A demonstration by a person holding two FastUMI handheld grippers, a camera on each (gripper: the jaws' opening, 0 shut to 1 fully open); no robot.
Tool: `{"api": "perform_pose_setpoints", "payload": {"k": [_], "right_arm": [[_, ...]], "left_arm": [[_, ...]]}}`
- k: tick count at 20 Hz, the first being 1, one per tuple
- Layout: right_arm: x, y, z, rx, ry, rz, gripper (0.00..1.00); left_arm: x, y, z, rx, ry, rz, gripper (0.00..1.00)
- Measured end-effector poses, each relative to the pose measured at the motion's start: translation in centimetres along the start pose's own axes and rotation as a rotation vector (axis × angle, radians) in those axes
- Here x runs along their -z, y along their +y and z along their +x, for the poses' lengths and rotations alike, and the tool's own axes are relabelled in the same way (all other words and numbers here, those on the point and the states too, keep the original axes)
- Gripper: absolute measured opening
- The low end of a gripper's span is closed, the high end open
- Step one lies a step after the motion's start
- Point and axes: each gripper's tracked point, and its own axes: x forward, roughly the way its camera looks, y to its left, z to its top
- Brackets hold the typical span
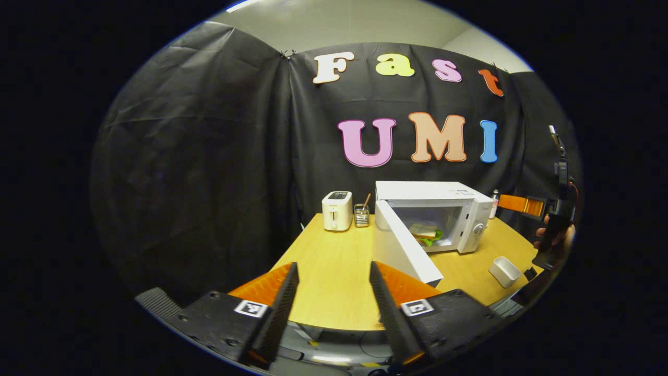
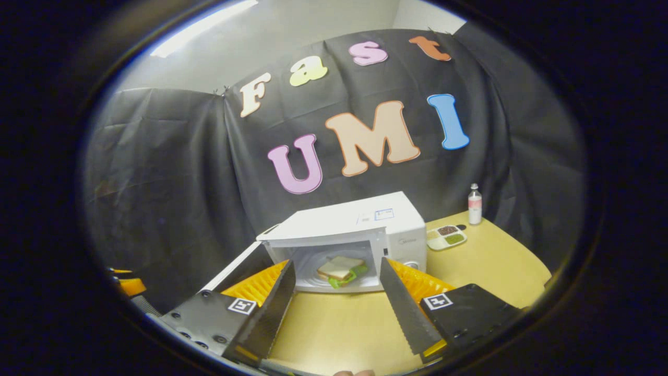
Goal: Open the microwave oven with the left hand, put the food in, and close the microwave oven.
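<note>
- The left gripper (image 1: 334,297) is hanging back at the near edge of the counter (image 1: 334,271) with its jaws standing apart and holding nothing.
- The right gripper (image 2: 338,298) is facing the oven mouth, its jaws also spread and empty, with bare counter between them.
- The microwave door (image 1: 404,245) is swinging out wide toward the left gripper; in the left gripper view its free edge is lying just ahead and slightly right of the left jaws, so the left hand is looking like the nearer one for the closing push.
- The door's long face is running from the hinge side of the microwave (image 1: 436,214) outward toward the near counter edge, so a push would probably have to come against its outer face, sweeping it back toward the cavity.
- The sandwich (image 2: 342,270) is sitting inside the cavity, seemingly clear of the door's path, though the fisheye is making depth hard to judge.
- The toaster (image 1: 337,210) is standing well to the left of the door.
</note>
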Motion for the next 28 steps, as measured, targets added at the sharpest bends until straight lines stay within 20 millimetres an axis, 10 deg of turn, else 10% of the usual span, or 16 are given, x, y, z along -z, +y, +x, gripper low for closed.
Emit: {"api": "perform_pose_setpoints", "payload": {"k": [3,8,20,28], "right_arm": [[-2.1,-0.2,-3.4,0.012,-0.040,-0.060,0.99],[-5.4,-1.1,-7.1,0.034,-0.116,-0.167,0.99],[-9.8,-10.8,-7.6,0.061,-0.154,-0.130,0.91],[-10.6,-14.5,-7.5,0.040,-0.154,-0.167,0.99]], "left_arm": [[3.4,0.5,1.1,-0.023,0.067,0.016,0.02],[6.7,-1.3,3.7,0.012,0.125,0.064,0.00],[11.3,-6.3,6.8,-0.055,0.240,0.205,0.00],[10.2,-15.7,9.0,0.047,0.232,0.232,0.00]]}}
